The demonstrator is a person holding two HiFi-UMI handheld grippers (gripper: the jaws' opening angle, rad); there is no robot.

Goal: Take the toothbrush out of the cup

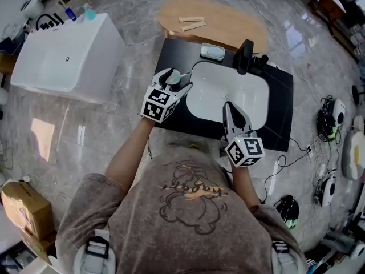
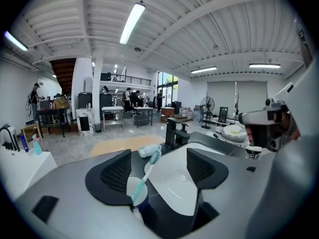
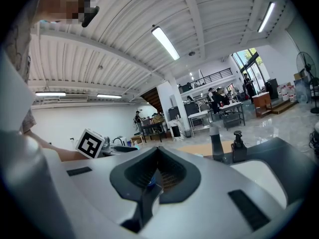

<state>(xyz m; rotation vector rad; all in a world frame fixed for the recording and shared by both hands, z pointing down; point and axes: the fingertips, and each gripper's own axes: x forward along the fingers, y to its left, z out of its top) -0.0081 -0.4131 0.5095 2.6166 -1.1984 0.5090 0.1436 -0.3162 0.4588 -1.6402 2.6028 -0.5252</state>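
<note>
A pale cup point(image 2: 135, 192) stands on the black counter point(image 1: 279, 113) to the left of the white sink basin point(image 1: 251, 96). A teal and white toothbrush point(image 2: 146, 176) stands in it and leans right, bristle head up. My left gripper point(image 2: 159, 154) is open wide just in front of the cup, which sits by the inner side of its left jaw; the brush head shows in the gap between the jaws, touching neither. In the head view the cup point(image 1: 173, 77) lies at the left gripper point(image 1: 181, 83) tips. My right gripper point(image 1: 227, 105) hovers over the basin's front edge, jaws shut point(image 3: 157, 151).
A black faucet point(image 1: 245, 56) rises behind the basin, with a white soap dish point(image 1: 212, 52) to its left. Beyond the counter is an oval wooden table point(image 1: 228, 21). A white tub point(image 1: 68, 56) stands at the far left. Cables and devices lie on the floor at right.
</note>
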